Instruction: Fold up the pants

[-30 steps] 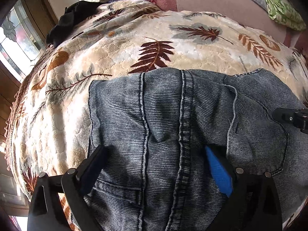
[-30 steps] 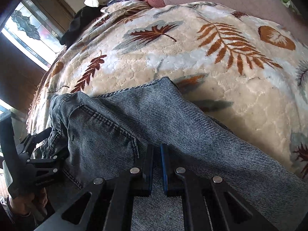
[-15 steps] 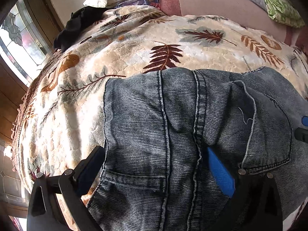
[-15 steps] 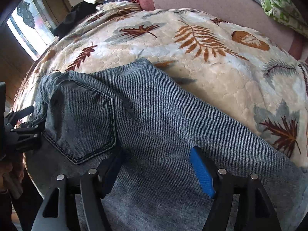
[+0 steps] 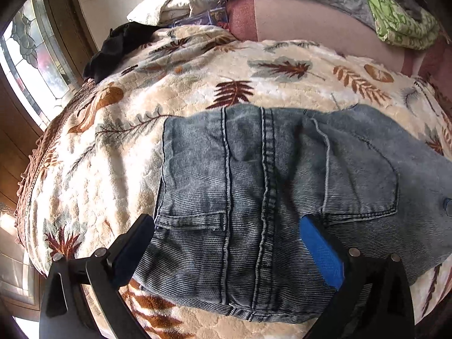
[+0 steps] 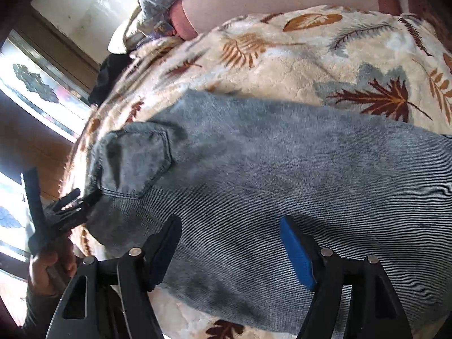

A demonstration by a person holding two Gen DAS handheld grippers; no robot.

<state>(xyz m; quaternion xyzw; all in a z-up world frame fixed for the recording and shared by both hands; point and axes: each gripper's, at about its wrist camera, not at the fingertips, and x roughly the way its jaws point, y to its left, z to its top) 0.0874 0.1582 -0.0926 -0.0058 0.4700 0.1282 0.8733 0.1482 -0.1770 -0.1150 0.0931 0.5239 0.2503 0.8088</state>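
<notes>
Now spread flat: folded jeans on leaf-print blanket; left gripper and right gripper fingers wide, holding nothing; denim cut off at right.

A bed covered by a cream leaf-print blanket carries the grey-blue jeans, lying flat near its front edge. A black garment lies at the far left corner beside pillows.

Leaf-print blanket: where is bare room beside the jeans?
Bare cream leaf-print fleece blanket lies left of the blue denim jeans, and beyond them up to the pink headboard cushion. Crowded: black garment and pillows at the far-left corner.
</notes>
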